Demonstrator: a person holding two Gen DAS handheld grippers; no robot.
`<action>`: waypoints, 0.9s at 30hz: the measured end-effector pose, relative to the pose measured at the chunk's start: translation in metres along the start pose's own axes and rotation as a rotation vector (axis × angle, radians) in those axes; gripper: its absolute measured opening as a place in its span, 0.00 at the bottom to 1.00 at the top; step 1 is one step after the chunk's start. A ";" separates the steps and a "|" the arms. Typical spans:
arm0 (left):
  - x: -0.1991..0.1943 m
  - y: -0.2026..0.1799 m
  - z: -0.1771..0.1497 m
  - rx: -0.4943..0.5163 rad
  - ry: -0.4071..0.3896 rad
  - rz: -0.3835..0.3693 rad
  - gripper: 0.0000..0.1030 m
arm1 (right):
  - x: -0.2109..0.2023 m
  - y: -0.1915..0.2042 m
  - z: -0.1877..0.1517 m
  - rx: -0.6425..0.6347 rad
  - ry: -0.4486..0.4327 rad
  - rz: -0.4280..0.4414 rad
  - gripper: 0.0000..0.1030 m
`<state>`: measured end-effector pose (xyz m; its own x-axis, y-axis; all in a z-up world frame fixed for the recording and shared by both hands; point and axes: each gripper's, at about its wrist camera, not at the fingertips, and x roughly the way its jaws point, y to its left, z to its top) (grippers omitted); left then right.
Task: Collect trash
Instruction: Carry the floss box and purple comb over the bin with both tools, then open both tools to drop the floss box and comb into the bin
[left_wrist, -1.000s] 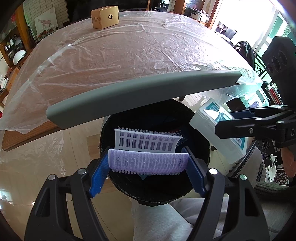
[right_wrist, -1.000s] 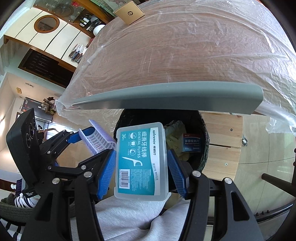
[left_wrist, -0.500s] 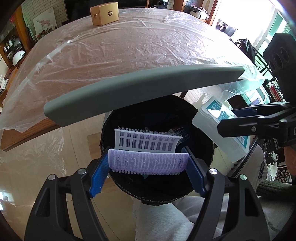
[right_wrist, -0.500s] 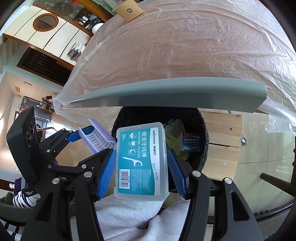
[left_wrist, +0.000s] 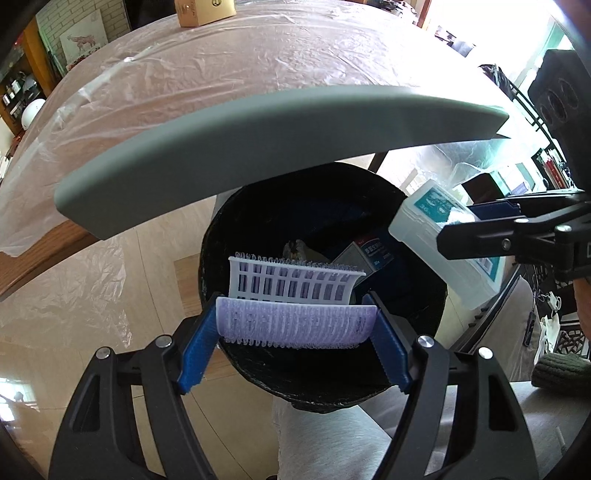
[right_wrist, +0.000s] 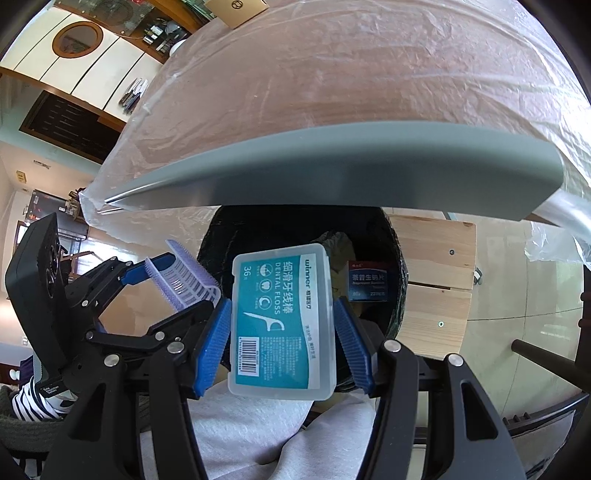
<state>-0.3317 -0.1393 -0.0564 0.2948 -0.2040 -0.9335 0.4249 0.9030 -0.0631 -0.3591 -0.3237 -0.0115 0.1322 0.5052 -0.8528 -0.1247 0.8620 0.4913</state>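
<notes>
Purple plastic hair roller (left_wrist: 295, 325) sits clamped end to end in my left gripper (left_wrist: 295, 332), over the black bin (left_wrist: 424, 376) near its front rim; it looks light, springy and easily crushed. From the right wrist, my right gripper (right_wrist: 282, 332) pinches the dental floss box (right_wrist: 282, 321) by its long sides above the bin; stiff, slick, light. Bin's bottom stays dark, mostly hidden.

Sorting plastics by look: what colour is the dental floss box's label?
Teal with white print, on the clear dental floss box; clearest in the right wrist view.
</notes>
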 end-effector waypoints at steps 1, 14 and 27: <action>0.002 -0.001 0.000 0.006 0.001 0.000 0.74 | 0.001 -0.001 0.000 0.003 0.001 -0.001 0.54; 0.012 0.004 0.005 -0.024 0.020 -0.011 0.75 | 0.006 0.000 -0.002 -0.036 -0.001 -0.076 0.55; 0.012 0.002 0.011 -0.030 0.020 -0.060 0.92 | -0.013 -0.005 -0.004 -0.004 -0.054 -0.042 0.77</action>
<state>-0.3177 -0.1441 -0.0637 0.2519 -0.2511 -0.9346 0.4151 0.9004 -0.1300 -0.3646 -0.3345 -0.0039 0.1906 0.4702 -0.8617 -0.1219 0.8824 0.4545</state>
